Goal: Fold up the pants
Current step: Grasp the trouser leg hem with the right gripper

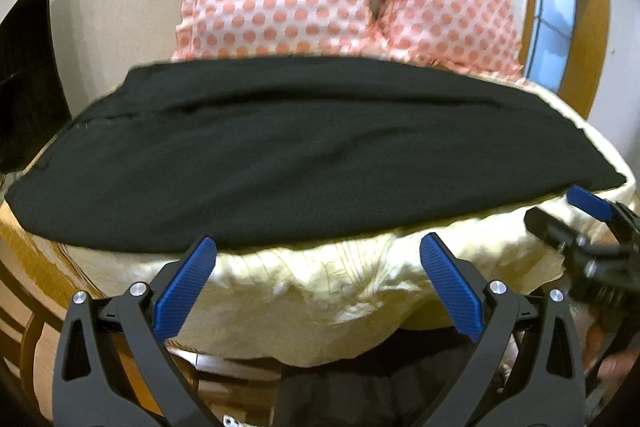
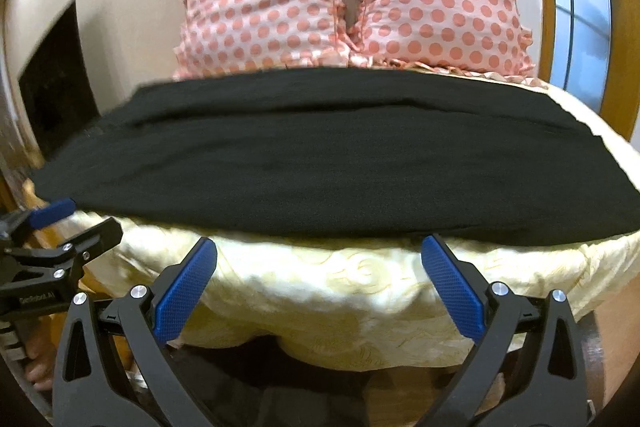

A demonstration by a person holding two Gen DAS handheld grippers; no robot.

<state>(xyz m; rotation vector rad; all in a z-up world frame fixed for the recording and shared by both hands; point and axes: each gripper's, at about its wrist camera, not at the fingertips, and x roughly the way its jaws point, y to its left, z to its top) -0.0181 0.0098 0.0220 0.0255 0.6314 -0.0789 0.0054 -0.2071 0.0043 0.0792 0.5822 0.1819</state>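
Left wrist view: left gripper [image 1: 318,247] spread wide, nothing held | right gripper [image 2: 319,249] likewise | black pants [image 1: 304,163] laid on yellow bedspread [image 1: 320,287], untouched.

The only lettering I can read is small pale print reading "GenRobot.AI" on the black plastic body of my left gripper [image 2: 56,223], which shows at the left edge of my right wrist view. It runs along the lower bar of that body, slightly blurred. I can make out no other words, numbers or signs.
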